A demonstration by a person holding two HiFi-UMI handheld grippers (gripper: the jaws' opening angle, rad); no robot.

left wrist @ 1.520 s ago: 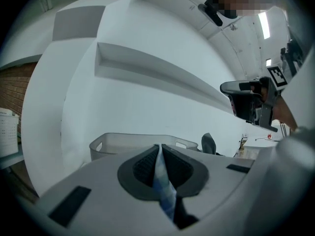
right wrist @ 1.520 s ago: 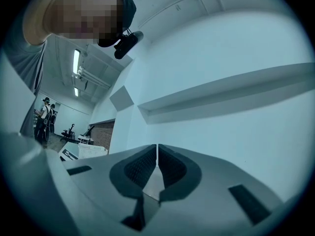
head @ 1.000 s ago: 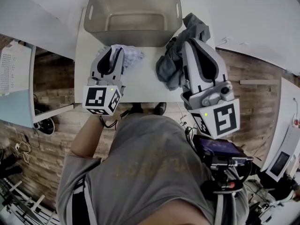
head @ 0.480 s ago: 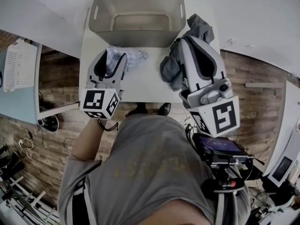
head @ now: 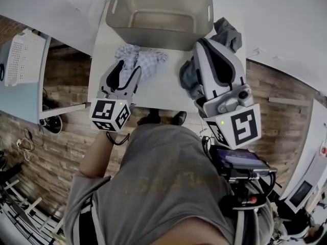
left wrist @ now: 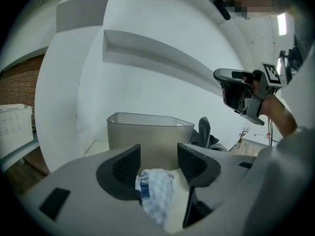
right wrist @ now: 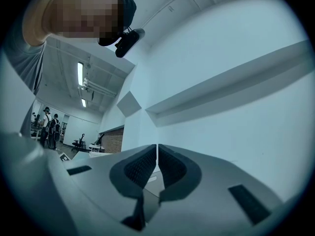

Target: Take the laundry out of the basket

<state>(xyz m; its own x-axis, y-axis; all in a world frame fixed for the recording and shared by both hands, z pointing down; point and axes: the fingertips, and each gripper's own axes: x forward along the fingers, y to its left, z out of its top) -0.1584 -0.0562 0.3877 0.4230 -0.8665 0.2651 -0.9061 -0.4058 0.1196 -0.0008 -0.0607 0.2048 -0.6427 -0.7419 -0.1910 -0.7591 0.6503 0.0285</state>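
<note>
in the lower left of the head view the left gripper point(head: 129, 68) is pointing up the frame toward a checked cloth point(head: 147, 60). its jaws have just been opening and are now standing wide apart, with the cloth lying loose between them on the white table point(head: 163, 93), and the pads are not pressing it. the cloth is resting just below the grey basket point(head: 153, 39), which is sitting at top centre. a grey garment point(head: 228, 33) is lying heaped outside the basket, at its right. right of centre, the right gripper point(head: 201, 43) is hovering over that heap, its jaws pressing together on nothing.
</note>
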